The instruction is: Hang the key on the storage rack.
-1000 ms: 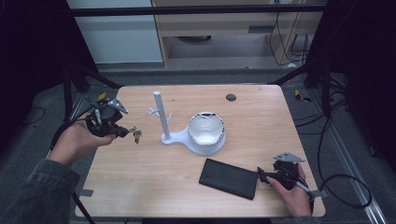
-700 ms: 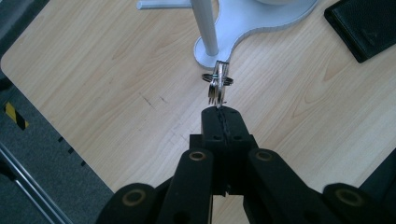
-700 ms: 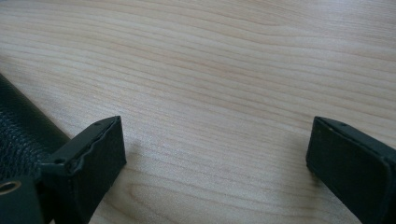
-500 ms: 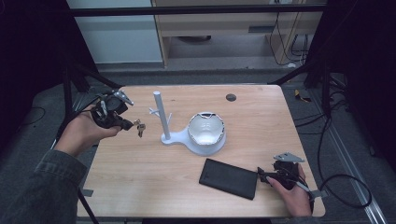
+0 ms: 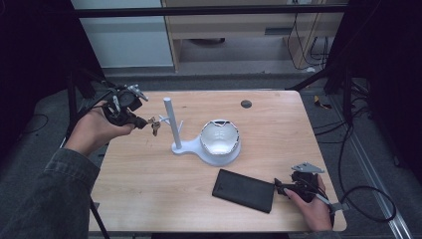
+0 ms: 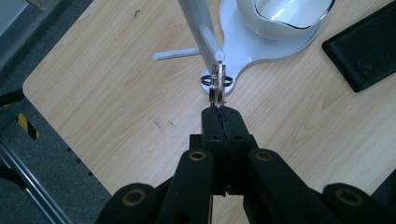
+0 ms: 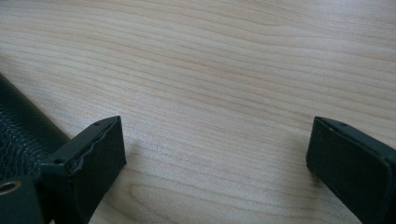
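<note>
My left gripper is shut on a bunch of keys on a metal ring and holds it in the air. The ring sits right at the tip of a short peg on the white stand. Whether the ring touches the peg I cannot tell. A white bowl rests on the stand's base. My right gripper lies open on the wood near the front right, with nothing between its jaws. It is just right of a black wallet.
The wooden table has a dark round hole near its far edge. A second peg sticks out from the stand. Black frame bars and cables run around the table's sides. Light wood lies bare between the stand and the front edge.
My left hand has carried the keys to the right and slightly up, closing on the stand's peg. The right hand, the wallet and the bowl have stayed put.
</note>
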Motion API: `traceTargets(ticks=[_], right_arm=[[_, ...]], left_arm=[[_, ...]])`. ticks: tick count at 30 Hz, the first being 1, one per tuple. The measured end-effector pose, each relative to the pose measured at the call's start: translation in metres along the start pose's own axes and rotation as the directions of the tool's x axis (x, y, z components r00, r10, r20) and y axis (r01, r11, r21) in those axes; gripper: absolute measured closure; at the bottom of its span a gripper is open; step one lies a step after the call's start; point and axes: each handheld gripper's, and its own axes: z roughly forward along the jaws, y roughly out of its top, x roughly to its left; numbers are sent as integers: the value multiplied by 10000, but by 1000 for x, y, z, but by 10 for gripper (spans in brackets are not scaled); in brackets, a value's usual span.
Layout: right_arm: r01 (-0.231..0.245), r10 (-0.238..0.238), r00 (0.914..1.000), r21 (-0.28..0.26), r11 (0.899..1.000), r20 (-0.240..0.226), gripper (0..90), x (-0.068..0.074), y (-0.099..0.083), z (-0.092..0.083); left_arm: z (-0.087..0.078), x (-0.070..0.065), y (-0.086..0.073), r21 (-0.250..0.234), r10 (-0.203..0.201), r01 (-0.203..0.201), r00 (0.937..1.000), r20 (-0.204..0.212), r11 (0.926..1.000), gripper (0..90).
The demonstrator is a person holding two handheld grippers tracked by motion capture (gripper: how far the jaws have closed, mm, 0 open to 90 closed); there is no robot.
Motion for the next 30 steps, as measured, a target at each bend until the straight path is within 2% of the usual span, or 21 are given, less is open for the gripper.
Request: traceTargets(ticks=[14,30], right_arm=[[-1,1,10000,-1,10000,1,47,0,0,0],[1,-1,10000,-1,10000,2,47,0,0,0]], left_arm=[[8,-1,11,289,135,-133,9999,-81,9995,897],[15,1,20,284,64,-60,9999,-126,9996,897]])
